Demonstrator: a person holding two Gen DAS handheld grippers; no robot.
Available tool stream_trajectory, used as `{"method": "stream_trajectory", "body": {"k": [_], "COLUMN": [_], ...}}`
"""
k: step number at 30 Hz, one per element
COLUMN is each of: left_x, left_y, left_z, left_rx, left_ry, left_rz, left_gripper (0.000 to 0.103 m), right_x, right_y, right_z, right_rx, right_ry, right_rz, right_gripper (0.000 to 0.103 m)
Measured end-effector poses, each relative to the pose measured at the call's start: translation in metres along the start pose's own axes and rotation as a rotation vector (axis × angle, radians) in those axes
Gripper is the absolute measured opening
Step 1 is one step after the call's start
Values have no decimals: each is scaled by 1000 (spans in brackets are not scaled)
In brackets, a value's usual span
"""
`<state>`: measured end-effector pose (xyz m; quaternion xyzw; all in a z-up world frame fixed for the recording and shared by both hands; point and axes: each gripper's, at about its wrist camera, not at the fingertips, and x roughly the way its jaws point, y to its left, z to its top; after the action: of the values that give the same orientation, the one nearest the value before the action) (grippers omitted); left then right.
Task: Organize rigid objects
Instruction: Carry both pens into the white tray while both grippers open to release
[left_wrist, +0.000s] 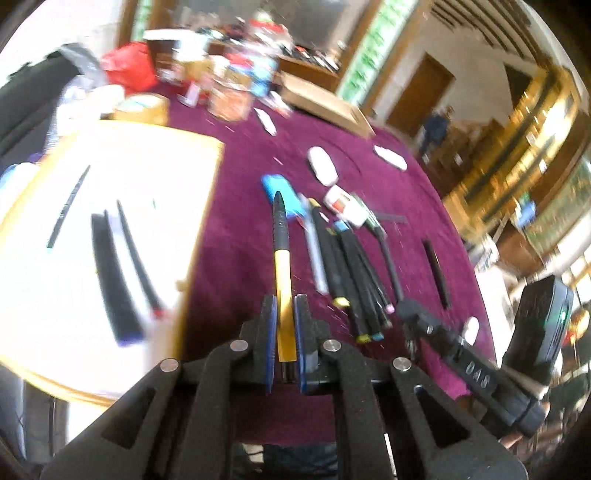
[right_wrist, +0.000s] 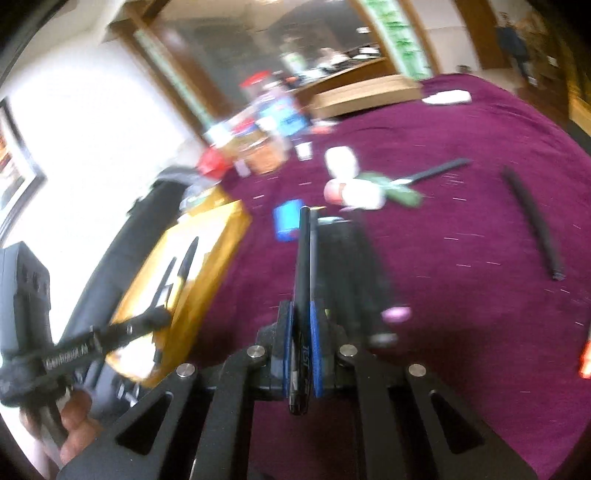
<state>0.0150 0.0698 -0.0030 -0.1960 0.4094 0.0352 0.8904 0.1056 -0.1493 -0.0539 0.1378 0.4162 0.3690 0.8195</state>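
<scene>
The left gripper (left_wrist: 284, 306) has its jaws clamped on a yellow pen (left_wrist: 283, 280) with a black tip; the pen points forward from the jaws, up the middle of the left wrist frame. The right gripper (right_wrist: 302, 314) has its jaws clamped on a black pen (right_wrist: 303, 266), which points up the centre of the right wrist frame. Both pens appear lifted off the purple surface (left_wrist: 236, 236), though blur makes the gap hard to judge.

At the left of the left wrist frame lies a tray (left_wrist: 207, 155) with a yellow rim and a white inside. It holds already a few dark long things; what they are I cannot tell. To the right of the yellow pen, a bundle of markers (left_wrist: 351, 273) lies on the cloth. Near them, higher in the frame, are a blue block (left_wrist: 284, 195) and a white eraser (left_wrist: 322, 165), and a black stick (left_wrist: 436, 273) lies alone at the right.

I judge that the step in hand is the carrying: two pens are picked, and the tray is probably the place for them. The next move calls for bringing each gripper over the white inside, lowering it, and parting the jaws only when the pen is near the bottom and lies along the others, so it does not roll or fall over the rim
</scene>
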Motion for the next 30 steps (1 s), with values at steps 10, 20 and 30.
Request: {"method": "stream_trajectory", "body": {"k": [10, 20, 30], "left_x": [-30, 8, 24], "left_y": [86, 127, 138], "left_z": [12, 9, 10], "left_rx": [-154, -240, -260], "left_ry": [-89, 11, 62], "left_rz": [149, 227, 277], "left_gripper": [7, 7, 7], "right_x": [68, 138, 188], "right_y": [108, 145, 150], "right_z": [-5, 7, 25], "right_rx": [-204, -293, -308], "right_ry": [153, 244, 346], "right_rz": [223, 191, 85], "right_gripper": [9, 9, 9]}}
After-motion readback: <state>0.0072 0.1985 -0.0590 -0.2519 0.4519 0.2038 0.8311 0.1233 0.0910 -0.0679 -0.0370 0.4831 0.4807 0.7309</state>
